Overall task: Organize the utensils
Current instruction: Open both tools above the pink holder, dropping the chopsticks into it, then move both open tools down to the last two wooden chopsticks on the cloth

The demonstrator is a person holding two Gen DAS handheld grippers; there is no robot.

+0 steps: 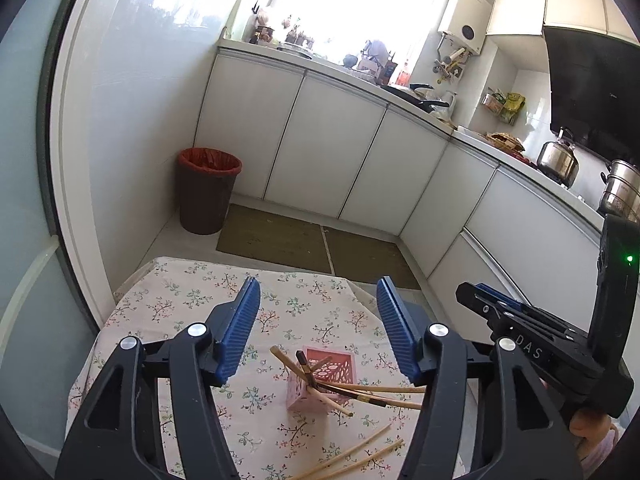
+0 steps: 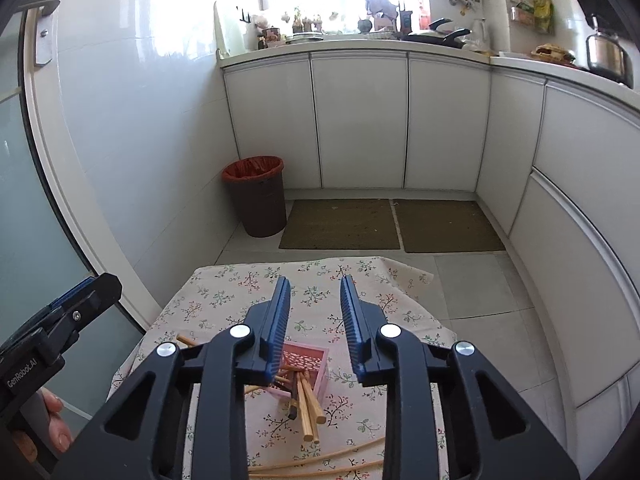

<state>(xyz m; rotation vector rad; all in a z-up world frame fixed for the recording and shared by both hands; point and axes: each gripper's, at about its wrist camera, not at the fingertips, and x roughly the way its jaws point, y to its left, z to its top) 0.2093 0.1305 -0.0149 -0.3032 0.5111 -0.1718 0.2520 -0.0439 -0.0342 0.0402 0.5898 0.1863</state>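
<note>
On the bench point(image 1: 192, 292), mid-cloth, a pink lattice holder point(image 1: 320, 380) stands with several wooden chopsticks point(image 1: 308, 364) in it, leaning out at mixed angles; one dark-tipped stick among them. A few sticks poke over the holder's rim toward the right side in the left wrist view. More loose chopsticks point(image 1: 352, 456) lie flat on the floral cloth just nearer the camera than the holder, apart from it.

Left gripper point(image 1: 318, 292): blue ribbed fingers point(image 1: 244, 320) spread wide, nothing between them, hovering above the holder and not touching it. Right gripper point(image 2: 314, 292): fingers point(image 2: 280, 320) parted by a narrower gap, nothing pinched, also above the holder; chopstick ends show below the gap. No earlier picture to compare.

Each gripper shows at the edge of the other's view, with a person's hand point(image 2: 52, 424) on the left one's handle.

Beyond the bench: tiled floor with two brown mats point(image 2: 340, 224), a brown bin with red liner point(image 2: 256, 196) by the wall, white cabinets under a cluttered counter, bright window, kettle point(image 1: 558, 158) at right.
</note>
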